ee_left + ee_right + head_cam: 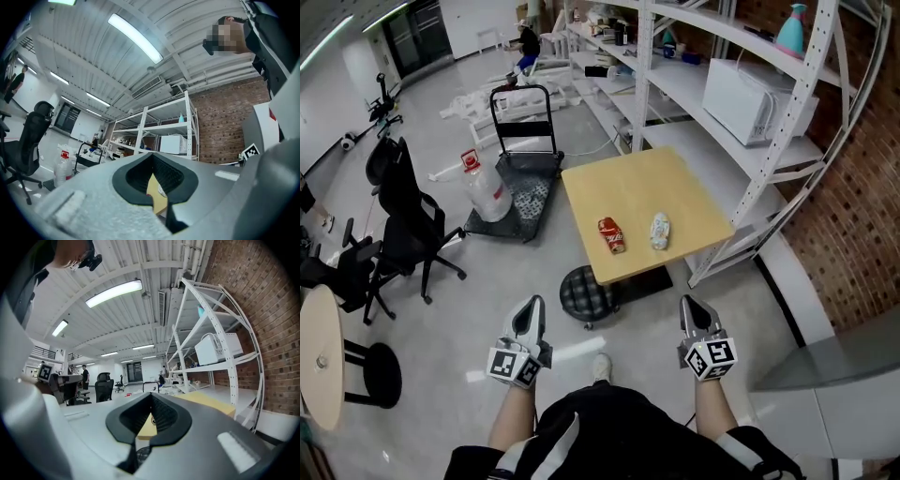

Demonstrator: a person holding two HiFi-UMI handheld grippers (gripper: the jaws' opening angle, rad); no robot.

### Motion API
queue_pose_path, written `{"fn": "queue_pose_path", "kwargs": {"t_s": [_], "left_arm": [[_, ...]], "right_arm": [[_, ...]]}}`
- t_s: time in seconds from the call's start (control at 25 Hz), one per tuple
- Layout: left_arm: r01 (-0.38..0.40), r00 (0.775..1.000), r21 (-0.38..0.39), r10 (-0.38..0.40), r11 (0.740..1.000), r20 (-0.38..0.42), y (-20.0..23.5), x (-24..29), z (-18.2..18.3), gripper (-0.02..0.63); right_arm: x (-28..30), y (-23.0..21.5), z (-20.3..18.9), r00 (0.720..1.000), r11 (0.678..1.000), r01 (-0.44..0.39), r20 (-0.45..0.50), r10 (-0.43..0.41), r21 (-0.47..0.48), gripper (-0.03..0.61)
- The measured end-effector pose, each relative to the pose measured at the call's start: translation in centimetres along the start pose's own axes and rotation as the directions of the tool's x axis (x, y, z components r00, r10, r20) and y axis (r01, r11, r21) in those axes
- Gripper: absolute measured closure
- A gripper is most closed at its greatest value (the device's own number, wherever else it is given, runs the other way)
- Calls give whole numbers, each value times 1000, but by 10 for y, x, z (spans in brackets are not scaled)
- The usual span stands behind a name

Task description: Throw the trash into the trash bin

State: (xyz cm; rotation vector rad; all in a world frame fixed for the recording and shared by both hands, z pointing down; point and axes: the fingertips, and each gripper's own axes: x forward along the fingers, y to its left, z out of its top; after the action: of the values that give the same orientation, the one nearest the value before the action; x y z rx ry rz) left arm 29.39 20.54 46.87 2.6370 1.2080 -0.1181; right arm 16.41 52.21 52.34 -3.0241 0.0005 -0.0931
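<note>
Grey polished floor (pixel 459 323) spreads below me, with a red brick wall (pixel 853 216) at three o'clock. My left gripper (pixel 530 307) and my right gripper (pixel 690 306) both point toward twelve o'clock, well apart. Each has its jaws closed together, with nothing between them. In each gripper view, the small window behind the closed tips shows only a sliver of tabletop.

At twelve o'clock stands the square light-wood table (pixel 675 187). On it lies the crushed red drinks can (pixel 611 234). Near it, toward three o'clock and not touching, is the crumpled white piece of trash (pixel 660 231), too small for me to identify.

Under the table's near edge sits a round black object (pixel 584 294), partly hidden by the top. Bin or stool, I cannot tell.

At ten o'clock a black flat trolley (pixel 525 192) carries a clear water jug with a red cap (pixel 487 192). Black office chairs (pixel 408 225) stand at nine o'clock. White metal shelving (pixel 675 84) at one o'clock holds a white microwave (pixel 750 98).
</note>
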Motion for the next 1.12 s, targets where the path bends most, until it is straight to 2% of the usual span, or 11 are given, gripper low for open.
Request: {"fn": "queue_pose_path", "kwargs": {"t_s": [0.2, 0.48, 0.68, 0.8, 1.0, 1.04, 1.08, 1.12], "left_arm": [[66, 998, -19, -65, 998, 22, 27, 53, 4, 612], [118, 993, -20, -117, 993, 31, 62, 120, 5, 612], [160, 987, -24, -159, 987, 39, 68, 151, -4, 611], [175, 984, -37, -174, 984, 21, 61, 167, -5, 611], [166, 986, -52, -167, 985, -15, 57, 184, -28, 611], [162, 987, -54, -163, 985, -17, 58, 188, -33, 611], [157, 987, -57, -159, 986, -19, 58, 194, -37, 612], [153, 988, -59, -155, 986, -22, 57, 201, -41, 611]], "right_arm": [[44, -13, 20, 999, 999, 36, 29, -35, -16, 577], [85, -40, 45, 992, 992, 117, 52, -115, -46, 577], [110, -52, 50, 985, 982, 171, 43, -168, -80, 577], [124, -56, 52, 985, 981, 172, 28, -170, -88, 577], [143, -69, 44, 990, 987, 140, -4, -140, -75, 575], [148, -72, 43, 991, 989, 134, -10, -135, -68, 554], [155, -77, 42, 991, 990, 131, -16, -132, -54, 506], [163, -83, 41, 991, 991, 129, -21, -130, -36, 494]]}}
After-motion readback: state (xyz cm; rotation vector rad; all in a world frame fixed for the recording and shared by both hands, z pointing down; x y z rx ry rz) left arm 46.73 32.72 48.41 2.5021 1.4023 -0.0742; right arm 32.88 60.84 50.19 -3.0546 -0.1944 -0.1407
